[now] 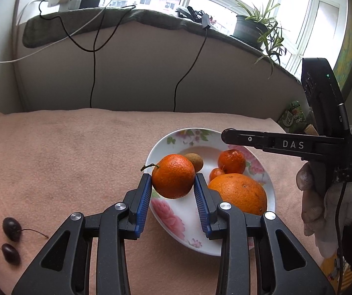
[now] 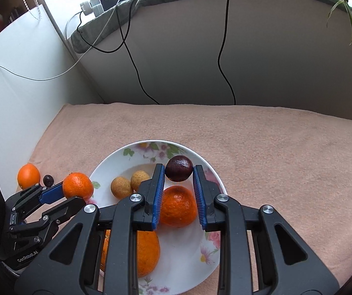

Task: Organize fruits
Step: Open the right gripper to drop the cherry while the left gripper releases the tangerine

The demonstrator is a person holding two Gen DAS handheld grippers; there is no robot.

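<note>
Orange mandarin and dark plum both hang in closed jaws over the crowded plate.

Blue pads of the left gripper point(image 1: 173, 184) clamp the stemmed mandarin point(image 1: 173, 175) by its sides, above the near rim of the floral plate point(image 1: 176, 223); the right gripper point(image 2: 178, 172) pinches a dark plum point(image 2: 178, 171) at its very fingertips, above the plate's far side. Directly beneath the plum sits a tangerine point(image 2: 178, 206), with a large orange point(image 2: 146, 250) nearer the tool and two longans point(image 2: 129, 184) to its left. A tip-only hold on smooth round skin could slip, in my judgement, and either fruit released here would likely strike the pile and roll off onto the pink towel point(image 2: 274, 142). Loose cherries point(image 1: 11, 236) and another orange point(image 2: 28, 175) lie left of the left gripper.
</note>
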